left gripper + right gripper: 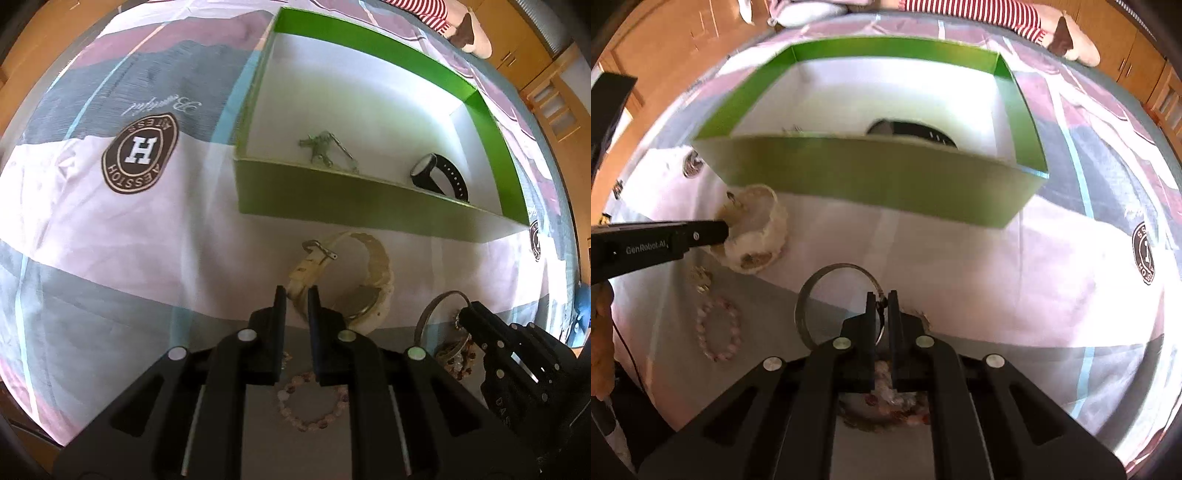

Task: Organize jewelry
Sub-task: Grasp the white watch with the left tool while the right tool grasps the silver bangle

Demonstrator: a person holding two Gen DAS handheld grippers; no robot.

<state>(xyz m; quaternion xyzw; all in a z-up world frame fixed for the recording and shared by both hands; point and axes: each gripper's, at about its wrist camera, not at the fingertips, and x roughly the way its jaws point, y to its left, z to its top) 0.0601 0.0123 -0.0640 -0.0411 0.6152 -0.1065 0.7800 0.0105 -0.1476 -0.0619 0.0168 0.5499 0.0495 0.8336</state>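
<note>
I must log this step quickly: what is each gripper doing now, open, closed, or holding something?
Left gripper: closed on the cream watch strap.
Right gripper: closed on the metal bangle.

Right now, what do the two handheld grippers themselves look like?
Both the left gripper and right gripper are matte black, with two flat parallel fingers on angular linkage arms studded with round silver pivot pins. White "GenRobot.AI" lettering marks the left one's side. No sleeve shows.

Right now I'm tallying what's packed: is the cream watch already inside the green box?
No, the cream watch lies on the bedsheet outside the green box, pinched by the left gripper.
</note>
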